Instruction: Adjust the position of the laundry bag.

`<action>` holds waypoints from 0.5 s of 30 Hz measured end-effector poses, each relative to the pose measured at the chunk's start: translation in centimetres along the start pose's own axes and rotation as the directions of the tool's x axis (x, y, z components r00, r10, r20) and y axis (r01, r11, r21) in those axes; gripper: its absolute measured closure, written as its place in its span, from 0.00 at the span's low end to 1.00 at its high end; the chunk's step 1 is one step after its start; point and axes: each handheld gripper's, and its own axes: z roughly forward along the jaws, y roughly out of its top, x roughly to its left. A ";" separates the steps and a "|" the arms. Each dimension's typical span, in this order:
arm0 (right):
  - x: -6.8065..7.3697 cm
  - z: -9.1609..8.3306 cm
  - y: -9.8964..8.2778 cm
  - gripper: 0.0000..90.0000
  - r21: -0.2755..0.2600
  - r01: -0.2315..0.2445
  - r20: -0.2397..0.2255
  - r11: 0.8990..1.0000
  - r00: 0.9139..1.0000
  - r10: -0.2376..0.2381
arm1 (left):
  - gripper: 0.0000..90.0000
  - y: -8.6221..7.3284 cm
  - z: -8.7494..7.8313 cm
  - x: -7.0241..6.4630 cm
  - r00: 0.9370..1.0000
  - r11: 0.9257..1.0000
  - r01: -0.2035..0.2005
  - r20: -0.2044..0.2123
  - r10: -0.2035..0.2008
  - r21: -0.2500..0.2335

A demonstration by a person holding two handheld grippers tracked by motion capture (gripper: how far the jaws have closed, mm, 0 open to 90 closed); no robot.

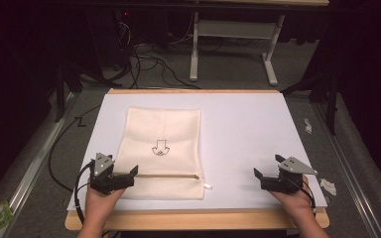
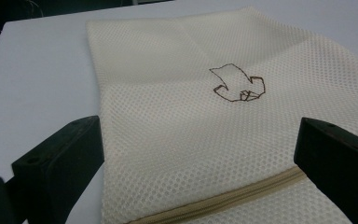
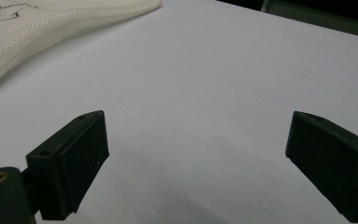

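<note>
The bench (image 1: 248, 129) carried a white sheet that gave a plain, flat working surface. On its left half lay the cream mesh bag (image 1: 161, 148), spread out flat with its zipper (image 1: 171, 175) running across the end nearest the person, likely so that the closure sat within easy reach. A small outline drawing (image 1: 159, 148) marked the middle of the bag.

The left tongs (image 1: 124, 174) hovered at the bag's near left corner, just beside the zipper's end; seen in the left gripper view (image 2: 198, 154), their jaws stood wide apart with mesh and zipper between them, pressing on nothing.

The right tongs (image 1: 259, 174) waited well apart from the bag over bare white surface, jaws equally wide and empty (image 3: 198, 158), probably ready for the zipper pull (image 1: 207, 186).
</note>
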 end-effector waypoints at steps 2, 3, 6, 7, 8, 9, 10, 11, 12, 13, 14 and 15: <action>0.0 0.0 -0.1 0.05 0.003 0.008 0.005 1.000 1.000 -0.008 | 0.03 0.0 0.1 0.0 1.000 1.000 0.004 0.003 -0.004 -0.003; 0.0 0.0 -0.1 0.05 0.003 0.008 0.005 1.000 1.000 -0.008 | 0.03 0.0 0.1 0.0 1.000 1.000 0.004 0.003 -0.004 -0.003; -0.1 -0.3 -0.3 0.05 -0.004 0.014 0.001 1.000 1.000 -0.014 | 0.03 0.2 0.3 -0.1 1.000 1.000 0.005 0.005 -0.005 0.000; -0.1 -0.4 -0.3 0.05 -0.010 0.011 0.002 1.000 1.000 -0.011 | 0.03 0.3 0.2 -0.2 1.000 1.000 0.001 0.004 -0.001 0.001; -0.1 -0.5 -0.2 0.05 -0.014 0.012 0.003 1.000 1.000 -0.012 | 0.03 0.3 0.2 -0.2 1.000 1.000 0.001 0.004 -0.001 0.001; -0.2 -0.6 -0.2 0.05 -0.018 0.014 0.001 1.000 1.000 -0.014 | 0.04 0.3 0.2 -0.1 1.000 1.000 0.002 0.004 -0.002 0.002; -0.1 -0.7 -0.2 0.05 -0.017 0.010 0.002 1.000 1.000 -0.010 | 0.04 0.3 0.2 -0.1 1.000 1.000 0.006 0.000 -0.006 0.004; -0.1 -0.7 -0.2 0.05 -0.017 0.010 0.002 1.000 1.000 -0.010 | 0.05 0.3 0.2 -0.1 1.000 1.000 0.006 0.000 -0.006 0.004; -0.2 -0.7 -0.2 0.05 -0.019 0.014 0.002 1.000 1.000 -0.014 | 0.05 0.3 0.2 0.0 1.000 1.000 0.009 0.005 -0.009 0.014; -0.2 -0.8 -0.2 0.05 -0.021 0.017 0.003 1.000 1.000 -0.017 | 0.06 0.3 0.2 0.2 1.000 1.000 0.015 0.004 -0.015 0.024; -0.2 -0.8 -0.2 0.05 -0.023 0.014 0.002 1.000 1.000 -0.014 | 0.08 0.2 0.3 0.4 1.000 0.999 0.026 0.007 -0.026 0.042; -0.2 -0.8 -0.2 0.05 -0.023 0.010 0.001 1.000 1.000 -0.010 | 0.09 0.1 0.4 0.7 0.999 0.998 0.034 0.013 -0.035 0.051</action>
